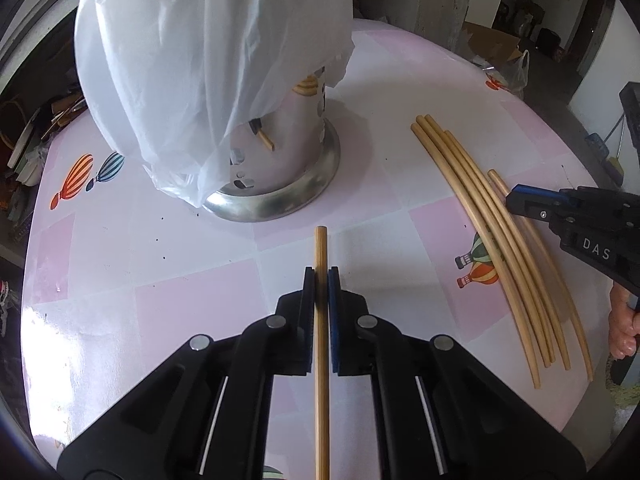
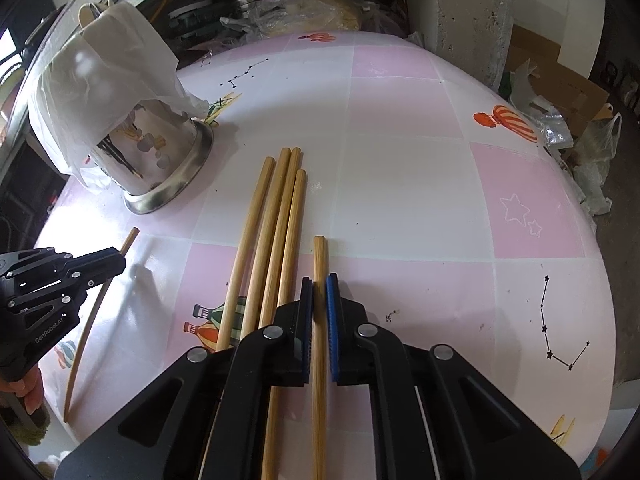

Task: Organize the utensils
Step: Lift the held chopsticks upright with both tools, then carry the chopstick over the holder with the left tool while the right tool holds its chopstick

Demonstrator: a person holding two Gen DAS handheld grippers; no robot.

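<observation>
Both grippers are clamped on a chopstick each. The left gripper (image 1: pixel 321 276) pinches one chopstick (image 1: pixel 321 252) between its pads, the stick running straight along the fingers with its blunt end reaching toward the holder (image 1: pixel 280 168), a metal cylinder with round holes and a flared base standing on the table (image 1: pixel 160 280). A white plastic bag (image 1: pixel 200 60) is draped over the holder's top and hangs down its near side (a dark-tipped stick shows against the metal wall below the bag's edge). The right gripper (image 2: pixel 319 280) is likewise closed narrow on a single chopstick (image 2: pixel 319 256), which lies just beside the pile (image 2: pixel 276 216) of four loose chopsticks resting side by side on the pink-checked cloth. That pile sits to the right of the holder and well apart from it. A hand (image 1: pixel 624 328) shows at the right gripper's handle.
</observation>
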